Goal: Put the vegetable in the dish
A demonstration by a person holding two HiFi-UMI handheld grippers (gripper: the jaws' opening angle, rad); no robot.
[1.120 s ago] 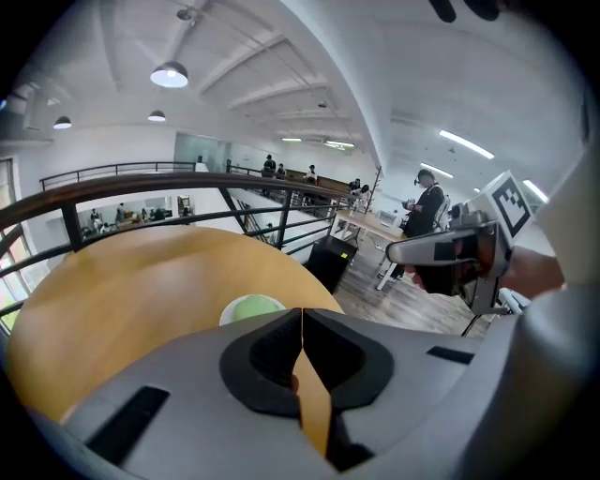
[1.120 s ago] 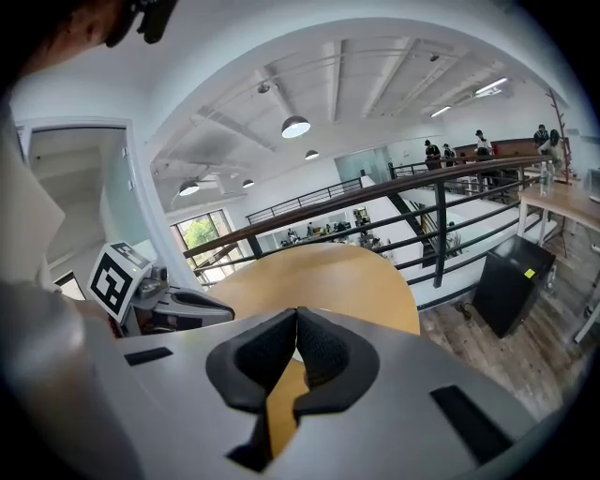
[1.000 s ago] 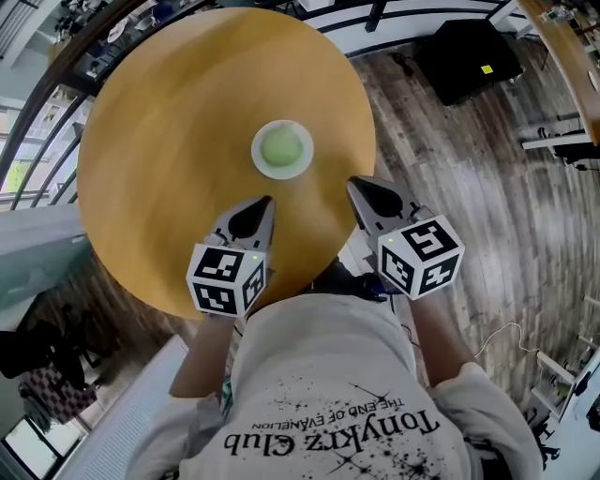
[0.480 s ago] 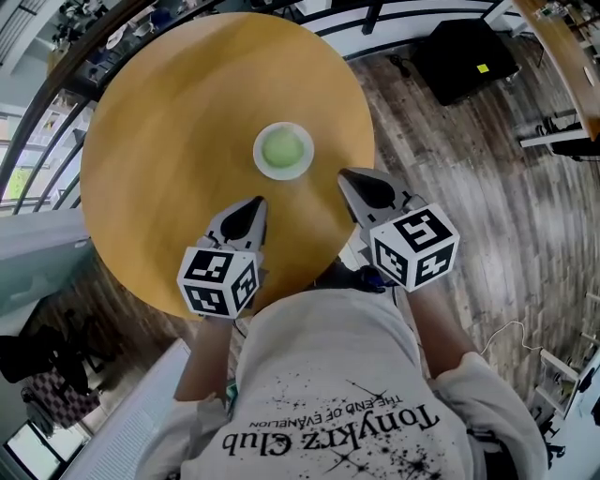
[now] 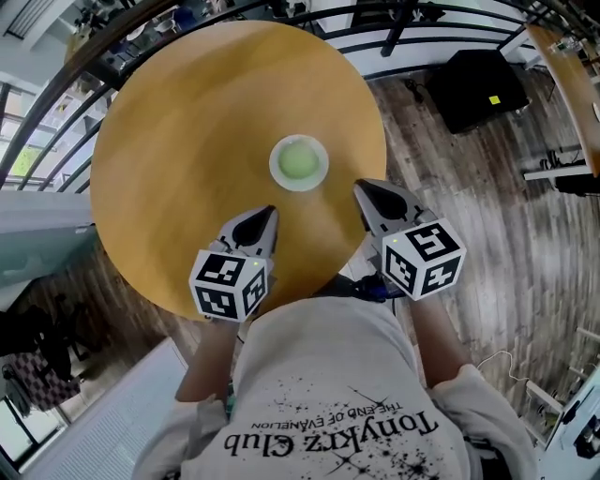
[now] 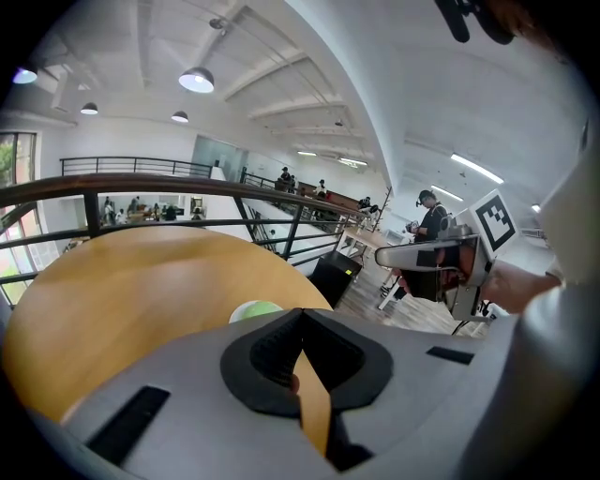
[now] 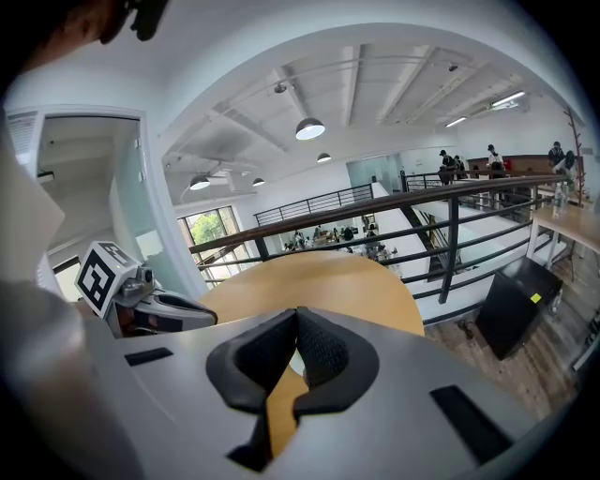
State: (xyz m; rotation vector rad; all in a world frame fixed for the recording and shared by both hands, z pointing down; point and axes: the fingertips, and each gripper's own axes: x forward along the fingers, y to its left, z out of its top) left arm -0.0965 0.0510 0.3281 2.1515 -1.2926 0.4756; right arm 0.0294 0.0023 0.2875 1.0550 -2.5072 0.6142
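A white dish [image 5: 299, 162] sits near the middle of the round wooden table [image 5: 187, 141], and a pale green vegetable [image 5: 299, 161] lies in it. My left gripper [image 5: 269, 212] hovers over the table's near edge, below and left of the dish, shut and empty. On the other side, my right gripper [image 5: 360, 187] is also shut with nothing in it, just right of and below the dish. In the left gripper view the shut jaws [image 6: 300, 313] point toward the dish [image 6: 255, 309]. In the right gripper view the right gripper [image 7: 297, 313] faces the table [image 7: 319, 277].
A black railing [image 5: 394, 23] curves round the table's far side. A black box [image 5: 478, 86] stands on the wooden floor to the right. The person's white T-shirt [image 5: 328, 394] fills the foreground. Desks and people are far off in the left gripper view.
The head camera has shifted, so table and dish sit slightly lower and to the right in view. Both grippers stay shut near the table's near edge, hardly moved.
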